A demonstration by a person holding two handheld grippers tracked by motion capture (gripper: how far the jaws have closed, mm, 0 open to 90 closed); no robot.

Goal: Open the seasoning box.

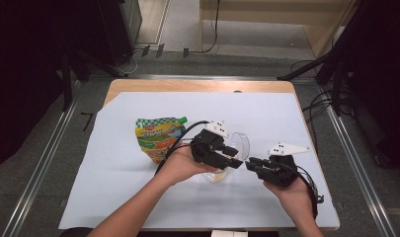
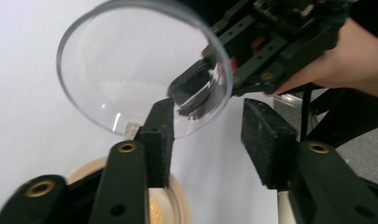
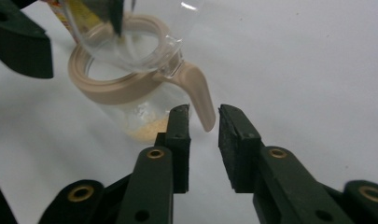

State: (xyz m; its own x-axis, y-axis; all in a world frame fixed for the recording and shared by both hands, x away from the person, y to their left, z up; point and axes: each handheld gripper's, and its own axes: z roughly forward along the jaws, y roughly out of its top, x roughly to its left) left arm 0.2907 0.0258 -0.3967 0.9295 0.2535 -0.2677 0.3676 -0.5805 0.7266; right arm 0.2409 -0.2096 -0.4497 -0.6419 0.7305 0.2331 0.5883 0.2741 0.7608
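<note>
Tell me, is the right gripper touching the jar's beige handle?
Apart. In the right gripper view, the right gripper has open jaws, and white table shows between its fingertips and the tip of the beige handle of the jar.

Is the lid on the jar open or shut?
Open. The clear lid stands flipped up off the jar's beige rim, so the mouth is uncovered and yellowish powder shows at the bottom.

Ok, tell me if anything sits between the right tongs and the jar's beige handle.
Nothing visible does. The beige handle sticks out just ahead of the right tongs, whose jaws are open, with bare white sheet around. The left tongs are by the clear lid.
</note>
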